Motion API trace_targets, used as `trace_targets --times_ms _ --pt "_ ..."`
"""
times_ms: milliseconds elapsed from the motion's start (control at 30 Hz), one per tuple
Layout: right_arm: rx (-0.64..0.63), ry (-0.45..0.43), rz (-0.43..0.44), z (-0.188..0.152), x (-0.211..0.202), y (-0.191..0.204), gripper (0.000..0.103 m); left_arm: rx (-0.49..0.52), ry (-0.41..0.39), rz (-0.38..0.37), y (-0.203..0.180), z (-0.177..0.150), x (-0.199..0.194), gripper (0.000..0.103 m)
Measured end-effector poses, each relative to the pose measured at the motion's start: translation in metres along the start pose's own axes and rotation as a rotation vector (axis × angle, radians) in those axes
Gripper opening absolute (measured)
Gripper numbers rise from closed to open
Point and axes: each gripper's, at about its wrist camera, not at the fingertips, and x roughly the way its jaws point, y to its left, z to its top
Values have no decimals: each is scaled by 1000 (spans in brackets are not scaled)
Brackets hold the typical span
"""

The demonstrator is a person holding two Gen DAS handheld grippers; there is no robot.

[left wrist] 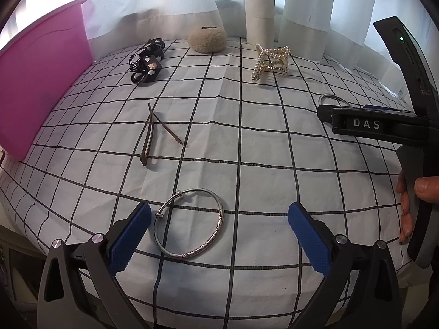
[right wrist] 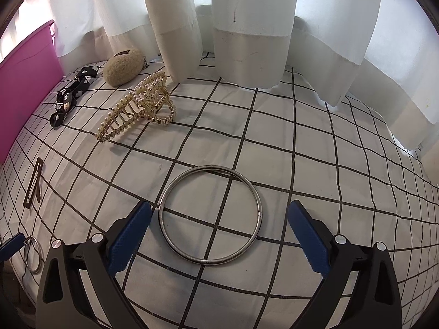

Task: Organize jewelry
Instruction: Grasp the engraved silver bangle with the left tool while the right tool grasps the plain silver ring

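Note:
My left gripper (left wrist: 219, 224) is open, low over the checked cloth, with an engraved silver bangle (left wrist: 189, 223) lying flat between its blue pads, nearer the left pad (left wrist: 131, 240). My right gripper (right wrist: 219, 229) is open too, with a plain round metal bangle (right wrist: 210, 215) lying flat between its pads. In the left wrist view the right gripper's body (left wrist: 384, 126) is at the far right, the plain bangle (left wrist: 333, 99) partly hidden behind it. A pink bin (left wrist: 41, 82) stands at the left; it also shows in the right wrist view (right wrist: 24, 82).
On the cloth (left wrist: 247, 150) lie a pearl claw clip (left wrist: 271, 61), a black flowered hair tie (left wrist: 146, 61), a fuzzy beige clip (left wrist: 207, 39) and a brown angular hairpin (left wrist: 153, 134). White curtains (right wrist: 247, 27) hang at the far edge.

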Motion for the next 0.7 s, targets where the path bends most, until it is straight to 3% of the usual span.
trace_targets --times_ms 300,400,467,533,600,633,700 --pt "-9 27 14 0 1 -1 93 5 7 -9 0 1 0 95" --pt "-14 26 19 -2 -1 -1 91 16 -2 -17 -1 0 -2 89" --pt "-25 19 25 -4 -5 2 73 24 -10 -23 -3 -1 -4 81" --pt "-38 20 18 -4 -9 6 71 25 -11 -25 -3 0 -5 74" --pt "-29 21 22 -5 -10 5 71 25 -22 -22 -2 1 -7 61" --pt "-26 19 22 -6 -11 4 71 30 -29 -22 -2 2 -9 47" --pt "-20 14 20 -7 -12 3 71 38 -26 -22 -2 2 -9 47"
